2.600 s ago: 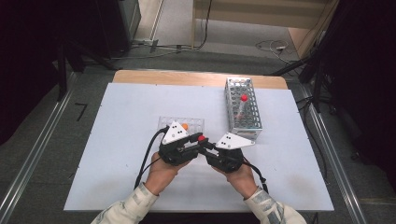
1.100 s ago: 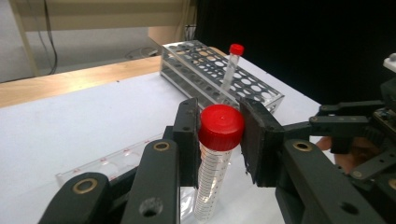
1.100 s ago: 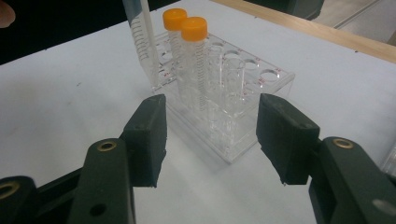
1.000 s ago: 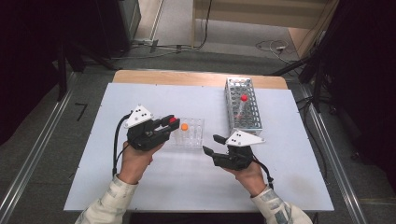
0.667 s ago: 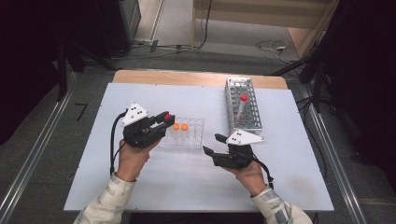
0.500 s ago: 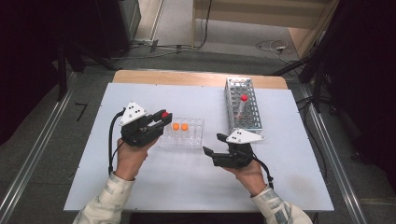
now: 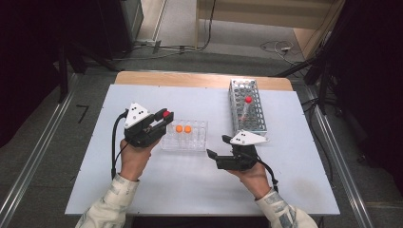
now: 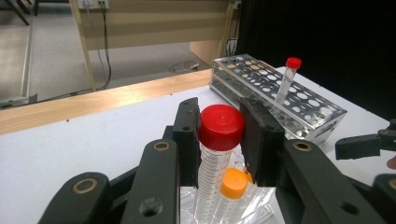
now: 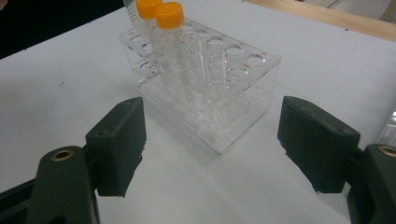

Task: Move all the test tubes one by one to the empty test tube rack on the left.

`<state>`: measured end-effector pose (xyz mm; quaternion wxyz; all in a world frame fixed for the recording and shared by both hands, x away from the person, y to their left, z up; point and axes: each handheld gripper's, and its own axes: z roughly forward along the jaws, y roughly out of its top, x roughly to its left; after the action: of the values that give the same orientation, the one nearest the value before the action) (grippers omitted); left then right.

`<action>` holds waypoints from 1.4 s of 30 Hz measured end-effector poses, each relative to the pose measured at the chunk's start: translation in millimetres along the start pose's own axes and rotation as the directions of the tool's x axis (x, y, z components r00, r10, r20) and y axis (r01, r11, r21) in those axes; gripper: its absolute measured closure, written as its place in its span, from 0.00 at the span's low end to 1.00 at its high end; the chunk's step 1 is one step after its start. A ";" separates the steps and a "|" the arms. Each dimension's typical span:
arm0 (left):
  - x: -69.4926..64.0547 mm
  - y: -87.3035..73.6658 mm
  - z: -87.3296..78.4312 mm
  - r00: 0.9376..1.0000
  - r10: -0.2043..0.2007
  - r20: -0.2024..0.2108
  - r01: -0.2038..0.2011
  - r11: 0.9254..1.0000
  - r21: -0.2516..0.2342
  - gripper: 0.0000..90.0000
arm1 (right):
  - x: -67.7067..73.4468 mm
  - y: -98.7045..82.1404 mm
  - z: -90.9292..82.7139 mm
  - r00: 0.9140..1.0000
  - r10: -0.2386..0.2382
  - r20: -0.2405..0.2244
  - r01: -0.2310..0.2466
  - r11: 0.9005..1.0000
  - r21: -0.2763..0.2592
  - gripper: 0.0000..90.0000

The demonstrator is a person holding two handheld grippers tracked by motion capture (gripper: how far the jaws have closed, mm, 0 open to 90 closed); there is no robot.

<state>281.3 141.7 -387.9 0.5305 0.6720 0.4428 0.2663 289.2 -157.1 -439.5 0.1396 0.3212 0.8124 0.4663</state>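
Red-capped clear plastic tube (image 8: 217,154) clamped between left gripper (image 7: 161,121) pads, at 9 o'clock edge of clear acrylic rack (image 7: 186,137) holding two orange-capped tubes (image 7: 183,129). Right gripper (image 7: 215,155), jaws just opening wide with nothing between them, sits at rack's 4 o'clock.

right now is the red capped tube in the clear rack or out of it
Out. The left gripper is shut on the red capped tube, holding it upright above the clear rack and beside the two orange capped tubes.
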 end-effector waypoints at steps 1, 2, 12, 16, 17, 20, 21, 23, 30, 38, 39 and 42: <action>0.1 -1.0 0.9 1.000 0.001 -0.001 -0.001 1.000 0.003 0.77 | 0.0 0.1 -0.2 1.000 0.000 0.002 0.000 1.000 0.000 0.25; 0.0 -1.9 2.0 1.000 0.001 -0.001 -0.001 1.000 0.007 0.77 | -0.1 0.2 -0.4 1.000 0.001 0.002 -0.001 1.000 -0.001 0.25; -1.0 -15.3 10.9 1.000 0.008 -0.026 -0.007 0.999 0.038 0.77 | 0.5 -0.2 -0.2 1.000 -0.005 0.007 0.005 1.000 0.001 0.25; -2.1 -22.5 14.4 0.999 0.007 -0.032 -0.005 0.998 0.056 0.77 | 1.3 -0.5 0.3 1.000 -0.011 0.011 0.011 1.000 0.006 0.25; -2.6 -24.1 15.7 1.000 0.010 -0.029 -0.008 0.998 0.064 0.77 | 1.5 -0.6 0.6 1.000 -0.013 0.014 0.012 1.000 0.008 0.25; -3.7 -27.1 18.5 1.000 0.013 -0.026 -0.011 0.997 0.078 0.76 | 1.4 -0.7 0.9 1.000 -0.015 0.014 0.015 1.000 0.009 0.25; -4.3 -28.0 19.0 1.000 0.015 -0.027 -0.012 0.996 0.083 0.76 | 1.6 -0.7 0.8 1.000 -0.014 0.014 0.014 1.000 0.009 0.25; -4.5 -28.9 20.0 1.000 0.017 -0.025 -0.015 0.996 0.086 0.75 | 1.7 -0.7 0.8 1.000 -0.015 0.013 0.015 1.000 0.009 0.25; -3.7 -28.2 19.0 1.000 0.000 -0.019 0.002 0.996 0.084 0.70 | 1.9 -1.2 1.4 1.000 -0.012 0.013 0.012 1.000 0.011 0.25; -2.4 -27.0 17.5 0.999 -0.024 -0.036 0.026 0.997 0.071 0.58 | -3.8 0.2 -1.8 0.997 -0.031 0.069 0.032 0.999 -0.009 0.25; -2.2 -26.8 17.5 0.999 -0.025 -0.044 0.028 0.997 0.069 0.55 | -5.4 0.6 -2.8 0.994 -0.039 0.100 0.041 0.999 -0.012 0.25; -2.3 -26.6 17.7 0.998 -0.032 -0.060 0.036 0.997 0.065 0.46 | -16.5 1.8 -5.6 0.989 -0.003 0.145 0.008 0.999 -0.034 0.26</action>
<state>286.5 132.4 -418.1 0.4992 0.6734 0.4782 0.2623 299.4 -171.0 -436.3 0.2051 0.3496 0.7927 0.4553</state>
